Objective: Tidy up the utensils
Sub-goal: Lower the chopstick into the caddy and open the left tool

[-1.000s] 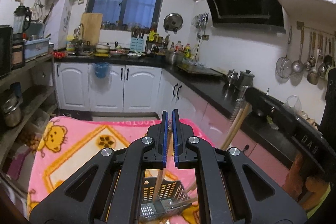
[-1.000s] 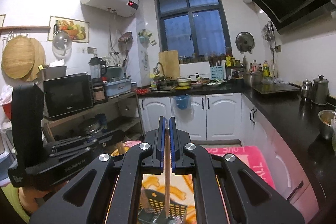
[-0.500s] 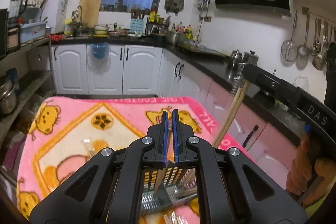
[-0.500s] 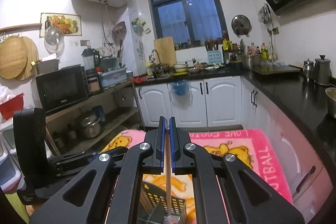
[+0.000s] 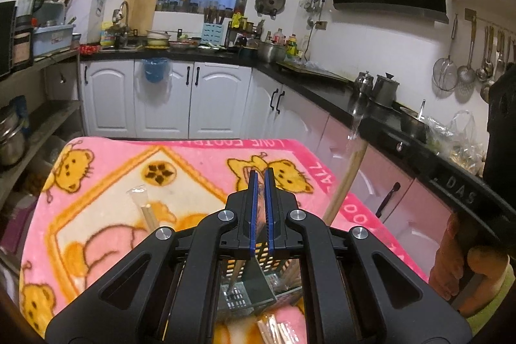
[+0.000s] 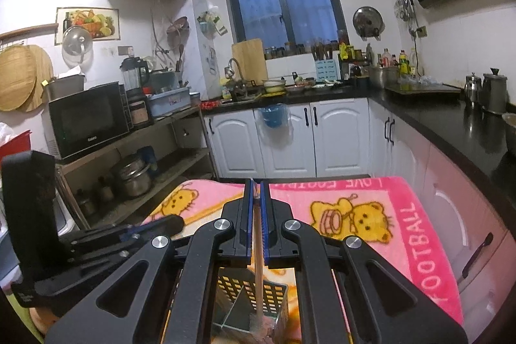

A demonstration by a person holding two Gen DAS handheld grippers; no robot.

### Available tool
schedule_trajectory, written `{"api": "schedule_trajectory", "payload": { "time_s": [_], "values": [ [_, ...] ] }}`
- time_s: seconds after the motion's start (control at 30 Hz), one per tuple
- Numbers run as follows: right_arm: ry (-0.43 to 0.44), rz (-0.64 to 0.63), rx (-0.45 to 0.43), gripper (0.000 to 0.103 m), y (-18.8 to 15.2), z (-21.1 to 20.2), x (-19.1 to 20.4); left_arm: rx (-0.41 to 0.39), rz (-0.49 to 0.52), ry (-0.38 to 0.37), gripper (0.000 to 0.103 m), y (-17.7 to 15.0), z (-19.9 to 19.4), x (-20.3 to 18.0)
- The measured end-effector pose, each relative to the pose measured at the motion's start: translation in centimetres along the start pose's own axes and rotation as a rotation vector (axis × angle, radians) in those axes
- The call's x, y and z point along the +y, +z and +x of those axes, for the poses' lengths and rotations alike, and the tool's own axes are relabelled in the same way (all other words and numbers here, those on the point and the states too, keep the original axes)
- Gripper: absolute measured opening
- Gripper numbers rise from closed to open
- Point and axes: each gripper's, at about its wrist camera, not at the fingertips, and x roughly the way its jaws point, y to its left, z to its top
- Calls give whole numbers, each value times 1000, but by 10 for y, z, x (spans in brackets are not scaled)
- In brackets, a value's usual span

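A grey perforated utensil caddy point(image 6: 254, 305) stands on the pink cartoon blanket point(image 6: 371, 215), right under both grippers; it also shows in the left wrist view point(image 5: 248, 286). My right gripper point(image 6: 255, 192) is shut on wrapped wooden chopsticks point(image 6: 258, 273), whose lower end is down inside the caddy. The same chopsticks point(image 5: 346, 179) slant up at the right in the left wrist view. My left gripper point(image 5: 261, 182) is shut on a thin wooden stick point(image 5: 237, 271) that points down into the caddy.
A wrapped pair of chopsticks point(image 5: 146, 208) lies on the blanket left of the caddy. More wrapped chopsticks point(image 5: 274, 331) lie in front of it. Black counters with kettles point(image 5: 380, 86) run along the right. Shelves with a microwave point(image 6: 90, 118) stand at the left.
Both grippers have tilted and come lower over the caddy. More of the blanket is in sight, and the held utensils reach deeper into the caddy.
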Motion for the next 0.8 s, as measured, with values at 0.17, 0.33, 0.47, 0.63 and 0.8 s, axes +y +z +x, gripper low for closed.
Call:
{"api": "schedule_trajectory", "payload": {
  "time_s": [0.17,0.33,0.47,0.63,0.8],
  "values": [
    [-2,9,19,5,-9,5,-4,0,-2,-9,2,-5,1,2],
    [-11,26,46,5,-13,9,-8,24,-7,-8,2,-12,5,2],
    [-21,29,61,5,-16,9,-12,33,-23,1,2,-16,5,6],
    [-29,50,88,5,-20,10,-19,32,-50,15,2,-19,-1,16],
    [-25,68,103,14,-24,7,-23,30,-87,30,2,-24,-9,29]
  ]
}}
